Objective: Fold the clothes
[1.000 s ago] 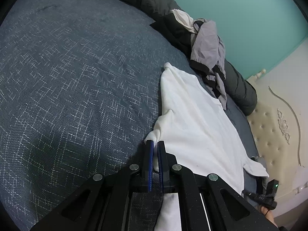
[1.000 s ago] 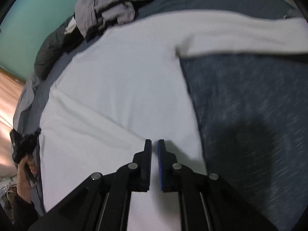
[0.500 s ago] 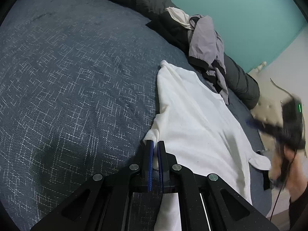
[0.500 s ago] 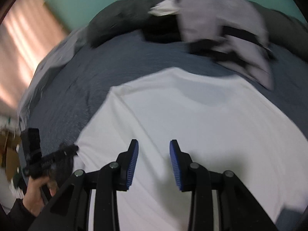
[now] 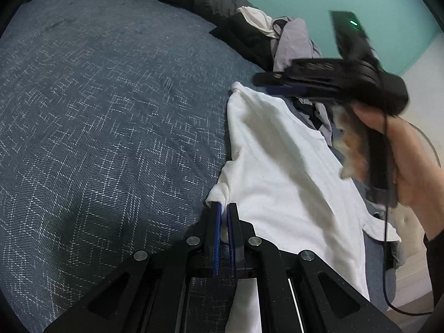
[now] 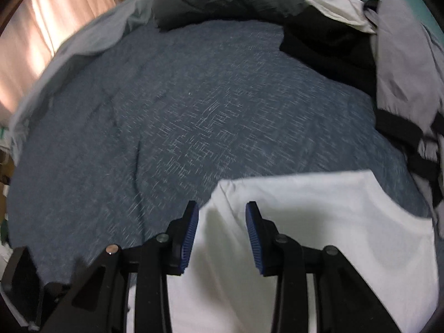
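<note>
A white garment is spread flat on the dark blue bedspread, beside a heap of grey and black clothes piled against the teal wall. A bunched corner of its near edge is pinched between the clenched pads of the left gripper. The right gripper is held above the cloth's far corner with its jaws parted and nothing between them (the view is blurred, so contact with the fabric cannot be judged). The garment is judged to be light, soft and limp: it is likely to sag and crease wherever it is lifted, and a single layer may slip from the pads. A hold is best taken at a hem or corner, where the fabric is doubled.
</note>
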`<state>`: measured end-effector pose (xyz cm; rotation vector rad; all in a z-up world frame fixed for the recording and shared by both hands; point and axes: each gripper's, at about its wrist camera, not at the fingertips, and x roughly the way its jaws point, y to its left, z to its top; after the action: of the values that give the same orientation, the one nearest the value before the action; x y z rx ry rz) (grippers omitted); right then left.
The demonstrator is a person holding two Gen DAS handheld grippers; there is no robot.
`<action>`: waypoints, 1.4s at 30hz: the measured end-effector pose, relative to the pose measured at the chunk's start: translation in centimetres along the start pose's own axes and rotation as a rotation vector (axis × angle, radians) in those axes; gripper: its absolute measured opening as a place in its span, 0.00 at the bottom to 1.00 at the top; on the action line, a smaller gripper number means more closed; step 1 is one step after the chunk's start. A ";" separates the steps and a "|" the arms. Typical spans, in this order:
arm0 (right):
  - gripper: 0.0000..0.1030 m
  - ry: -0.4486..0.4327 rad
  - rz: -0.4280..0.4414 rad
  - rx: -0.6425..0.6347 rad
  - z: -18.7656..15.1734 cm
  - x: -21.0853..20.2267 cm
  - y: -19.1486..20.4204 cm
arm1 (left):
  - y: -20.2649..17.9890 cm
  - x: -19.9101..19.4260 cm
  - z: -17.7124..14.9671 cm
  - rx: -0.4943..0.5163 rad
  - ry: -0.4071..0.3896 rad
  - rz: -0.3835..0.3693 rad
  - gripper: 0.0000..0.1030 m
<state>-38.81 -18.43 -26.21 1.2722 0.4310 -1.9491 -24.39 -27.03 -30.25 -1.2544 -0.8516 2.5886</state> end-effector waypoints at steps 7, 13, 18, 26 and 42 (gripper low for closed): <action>0.34 0.039 -0.081 -0.045 1.0 3.0 1.1 | -0.1 0.0 -0.3 0.015 0.005 0.004 0.05; 0.02 0.014 -0.079 -0.029 1.4 3.5 0.3 | 0.3 0.2 -0.5 0.004 0.014 -0.002 0.05; 0.02 -0.063 -0.035 0.090 1.8 2.4 -2.2 | 0.5 0.1 -0.5 -0.002 0.016 -0.009 0.05; 0.00 -0.095 0.044 0.194 2.0 1.6 -4.3 | 0.8 0.0 -0.6 -0.003 0.017 -0.007 0.05; 0.02 -0.050 0.045 0.135 2.1 3.6 -3.3 | -0.3 1.0 -0.2 -0.025 -0.007 -0.028 0.05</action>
<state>-43.37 -19.08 -28.79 1.3026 0.2478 -1.9955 -24.92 -26.29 -30.87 -1.2319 -0.8983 2.5699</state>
